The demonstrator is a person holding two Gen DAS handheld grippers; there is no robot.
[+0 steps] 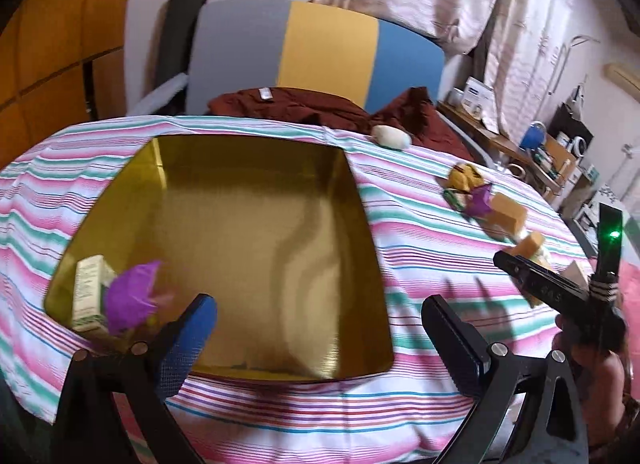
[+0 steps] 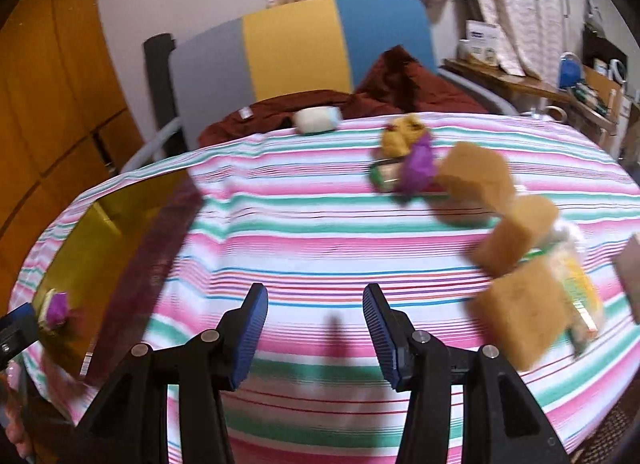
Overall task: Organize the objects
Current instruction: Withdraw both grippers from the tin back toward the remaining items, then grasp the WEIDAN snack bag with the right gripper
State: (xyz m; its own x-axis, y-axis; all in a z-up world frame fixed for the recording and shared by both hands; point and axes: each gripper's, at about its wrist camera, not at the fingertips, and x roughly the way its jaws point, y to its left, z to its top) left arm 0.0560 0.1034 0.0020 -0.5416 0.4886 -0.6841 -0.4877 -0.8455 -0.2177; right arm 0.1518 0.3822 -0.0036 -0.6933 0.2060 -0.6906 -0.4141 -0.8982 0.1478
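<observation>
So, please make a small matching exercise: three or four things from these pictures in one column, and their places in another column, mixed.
Things:
1. crumpled purple paper ball
2. dark red cloth
3. pale oval soap-like lump
4. tan sponge-like blocks

Places:
A. on the striped cloth, by its far edge
B. inside the gold metal tray, near corner
C. bunched behind the striped tablecloth, before the chair
D. grouped to the right of the open right gripper

Pairs: 1-B, 2-C, 3-A, 4-D
</observation>
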